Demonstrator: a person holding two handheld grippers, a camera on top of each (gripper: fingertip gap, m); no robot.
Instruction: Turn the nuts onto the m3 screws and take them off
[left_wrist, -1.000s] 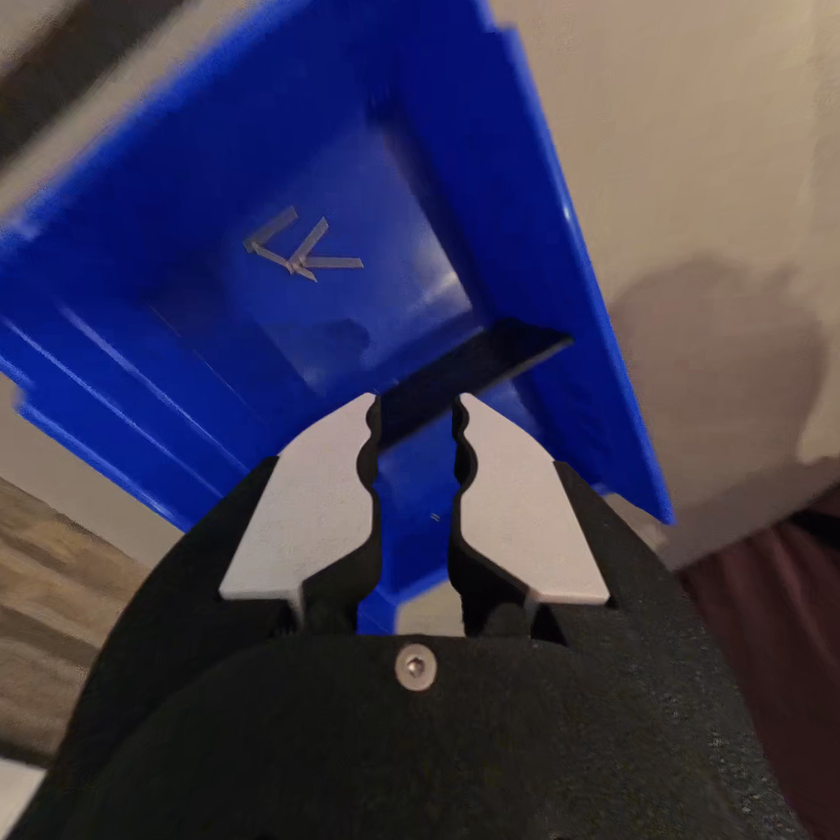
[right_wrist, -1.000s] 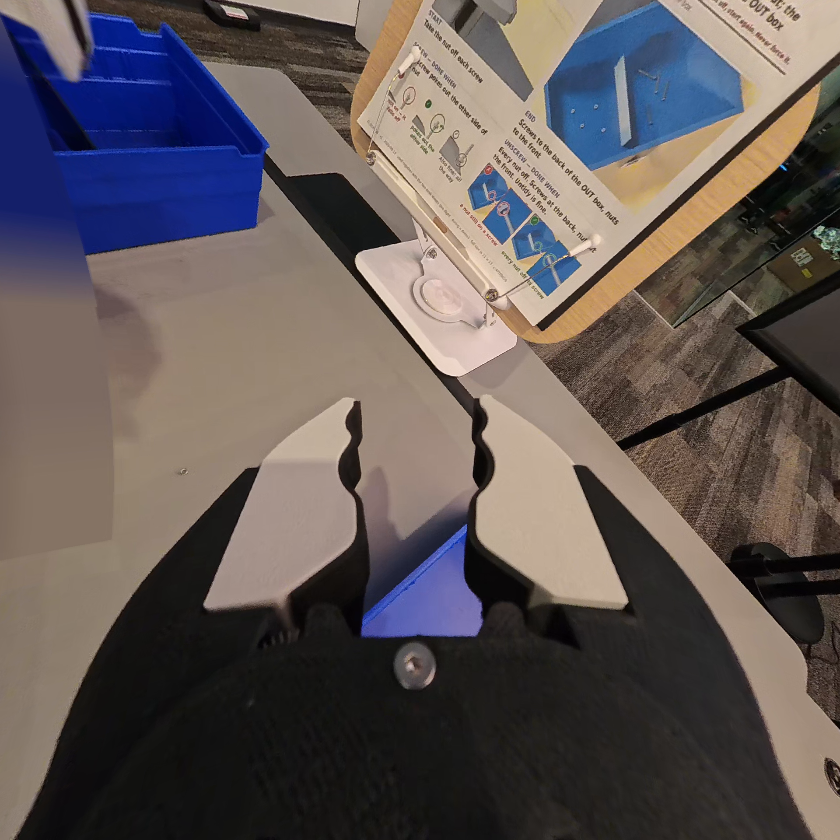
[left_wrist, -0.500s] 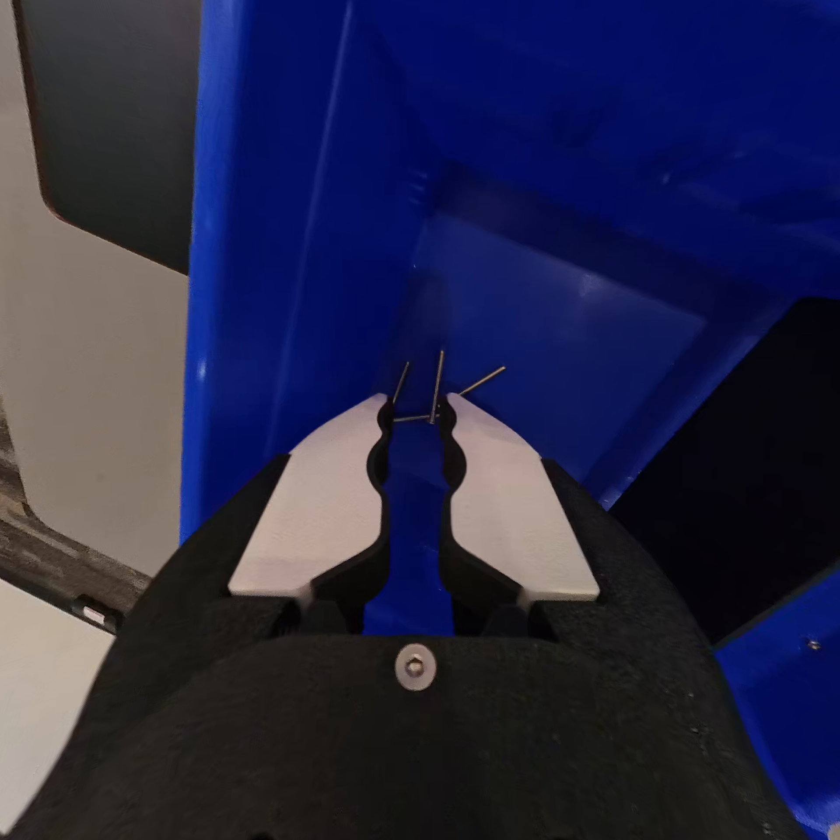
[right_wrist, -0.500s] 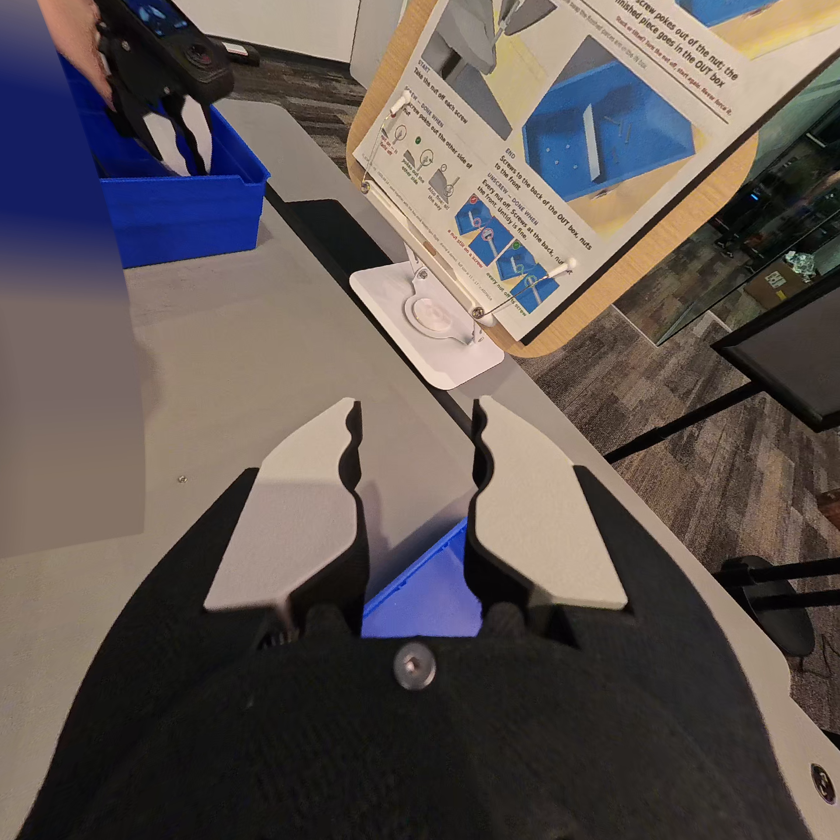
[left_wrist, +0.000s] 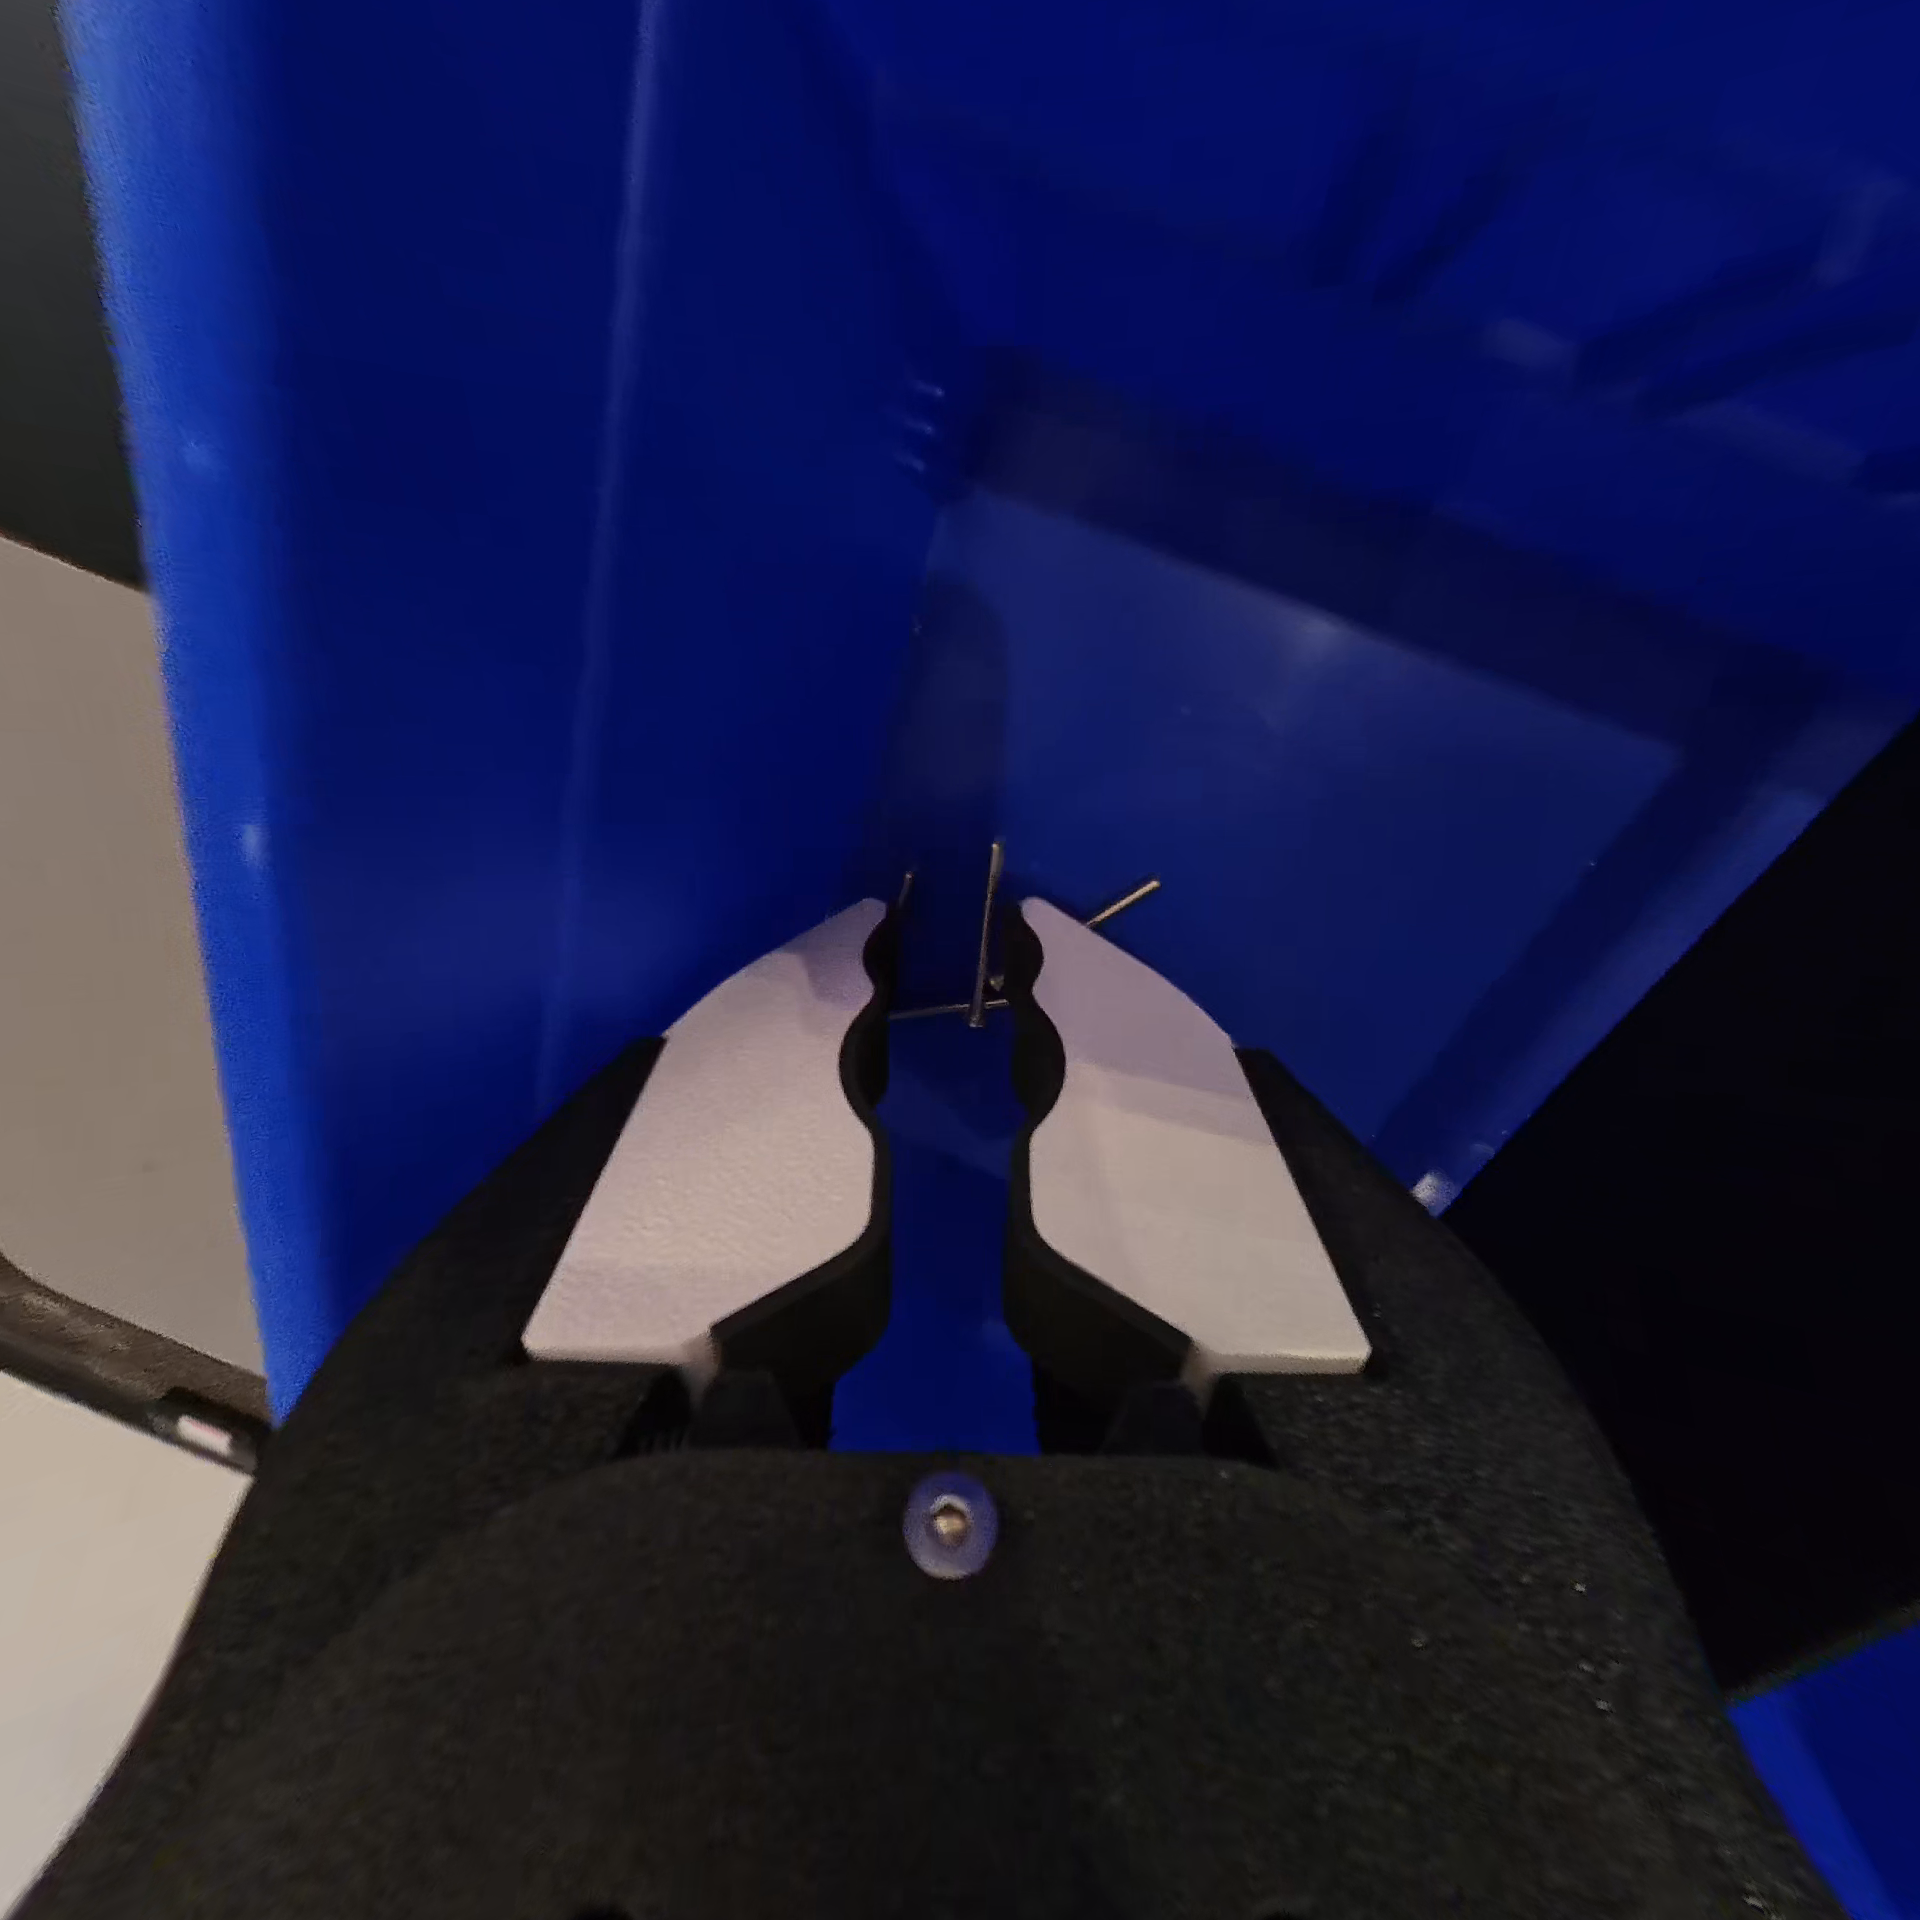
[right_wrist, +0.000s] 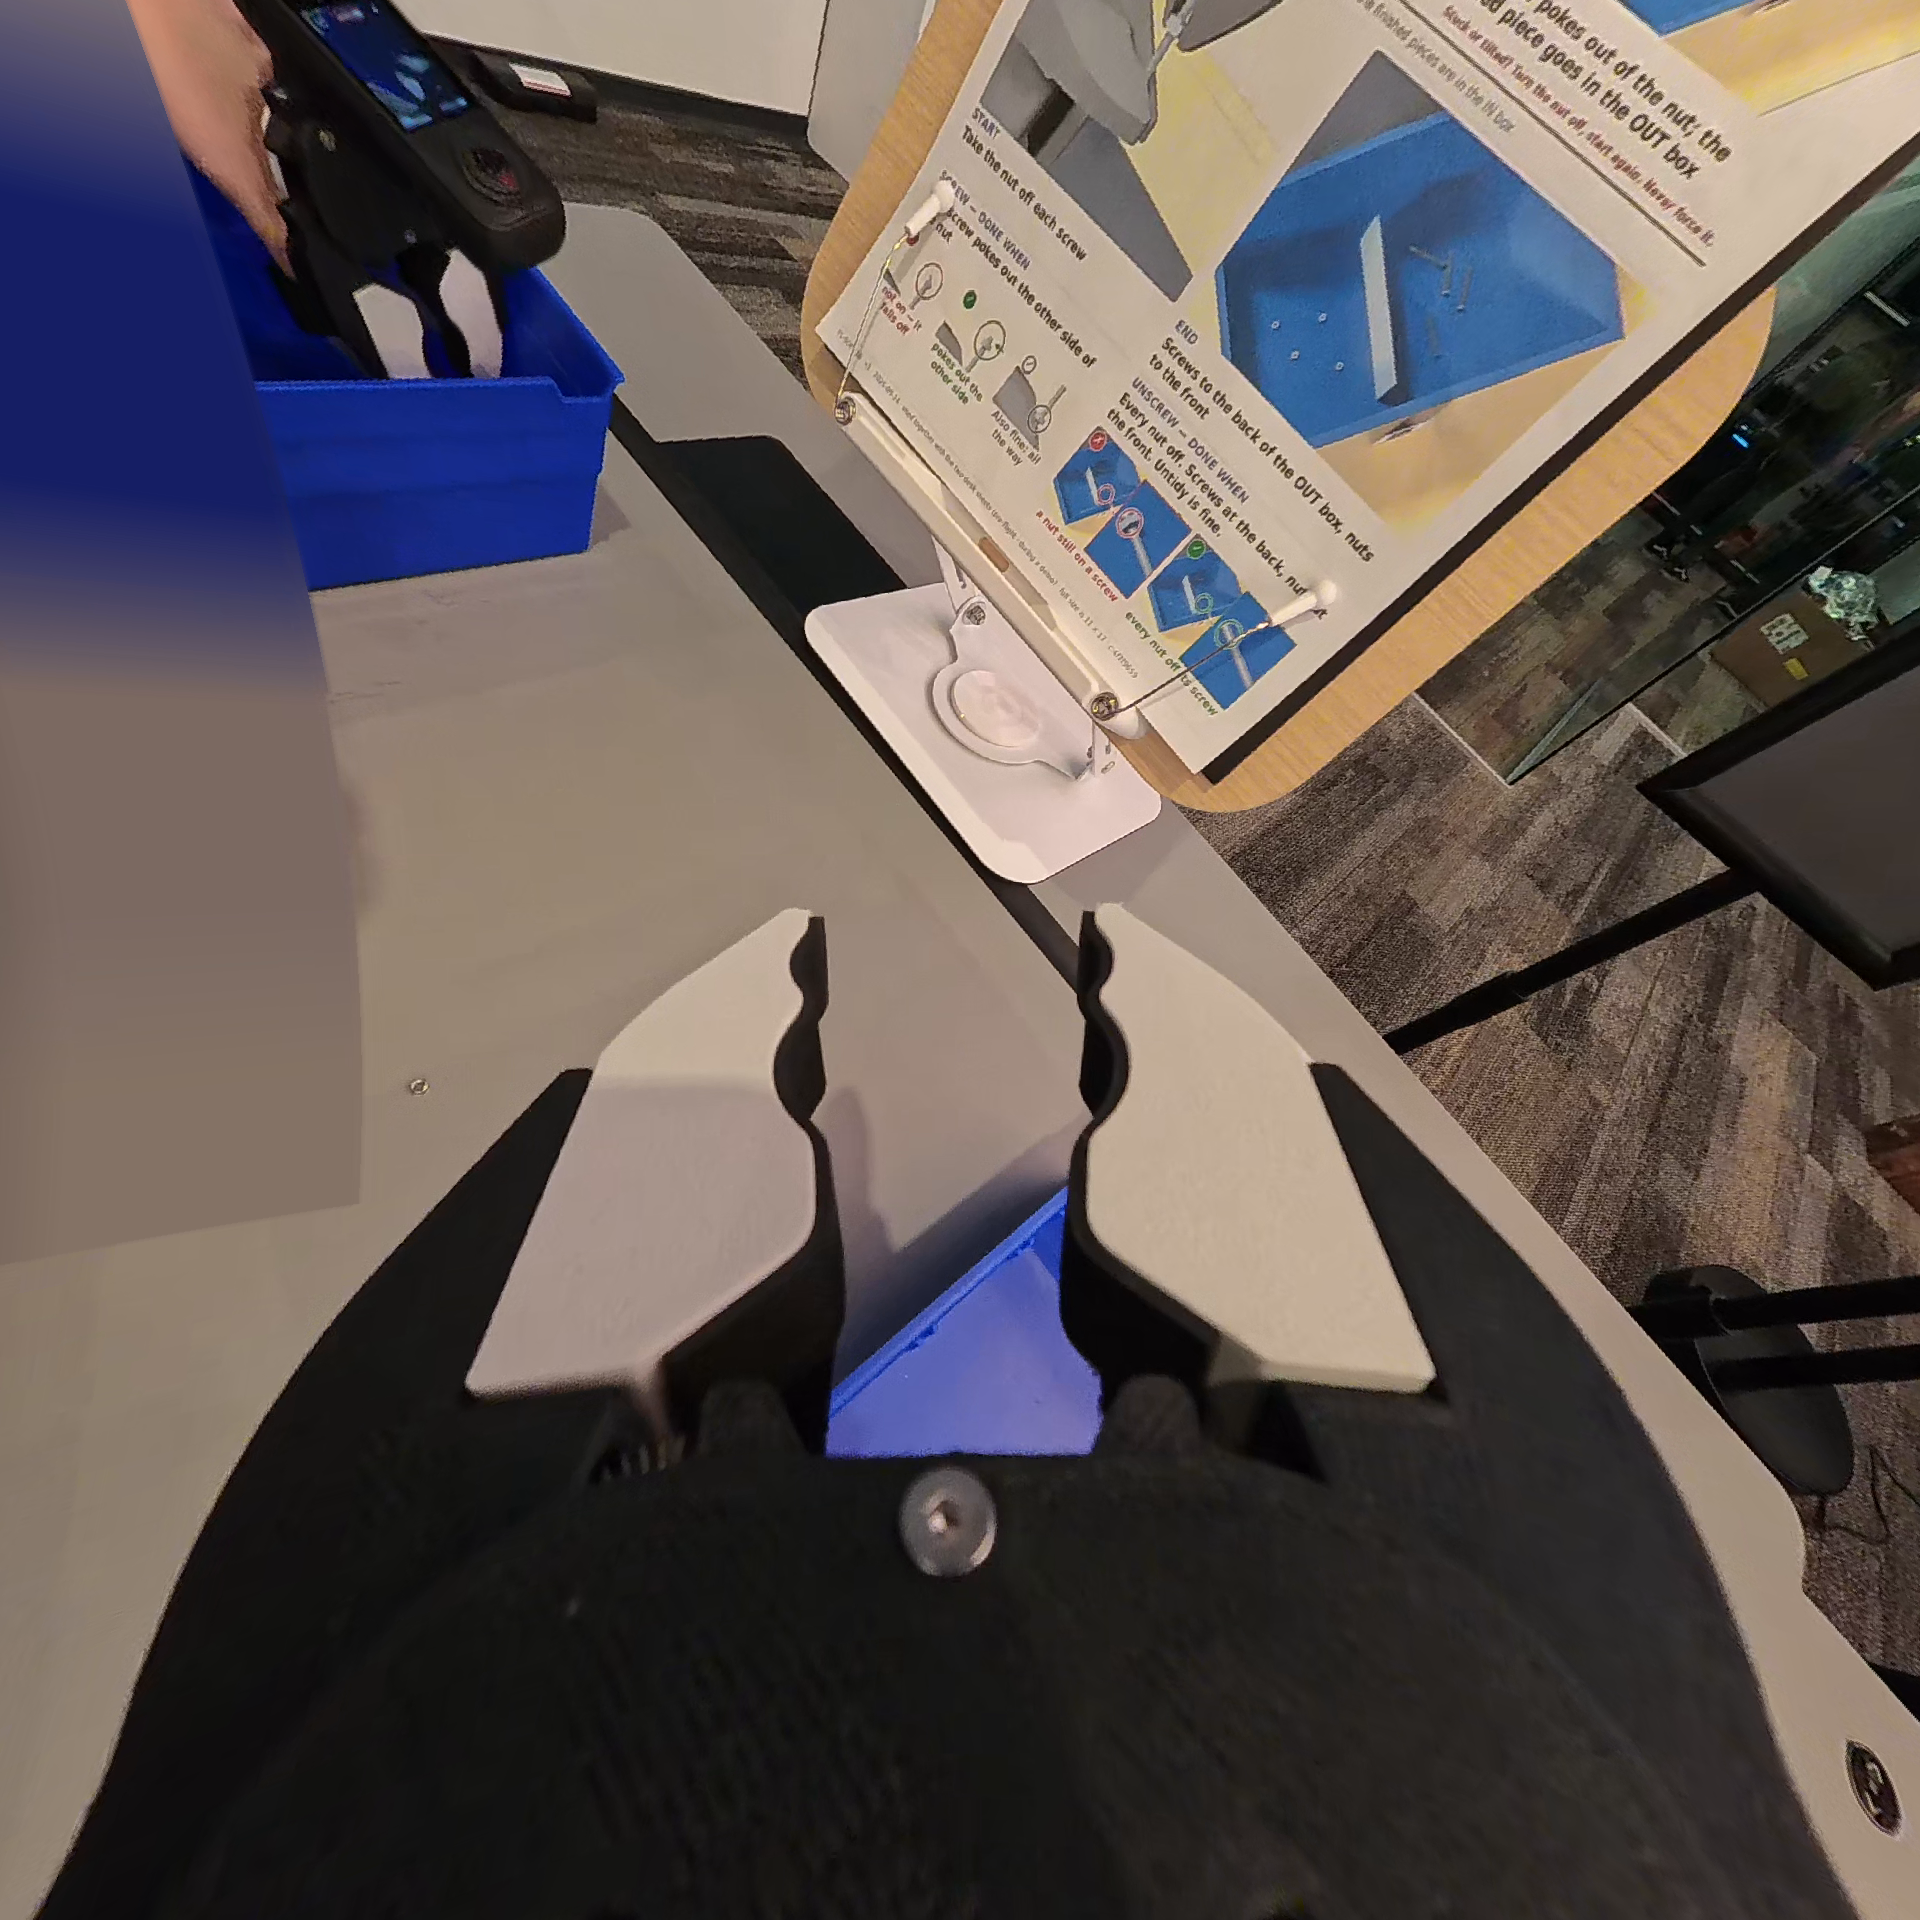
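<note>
The thin, silver-grey metal M3 screws (left_wrist: 985, 935) lie in a loose crossed heap on the floor of the blue plastic bin (left_wrist: 520, 623), in its corner, right at the tips of my left gripper (left_wrist: 954, 914). I judge them light, stiff and slippery; they would roll or pivot if pinched at one end, so I would take one mid-shaft, picking the upright-pointing one that lies between the fingers. No nut is clear enough for me to name inside the bin.

The left gripper's white fingers (left_wrist: 748, 1143) stand slightly parted with nothing held. The right gripper (right_wrist: 948, 920) hovers over the grey tabletop (right_wrist: 623, 831), its fingers spread wider and empty, with a corner of a second blue bin (right_wrist: 966, 1351) beneath it. A tiny metal ring, perhaps a nut (right_wrist: 418, 1087), lies alone on the table. A printed instruction board (right_wrist: 1299, 343) stands on a white base beyond.

Compared with half a second ago, my left gripper has crept closer, so the screws now sit between its tips; the right has barely shifted.
</note>
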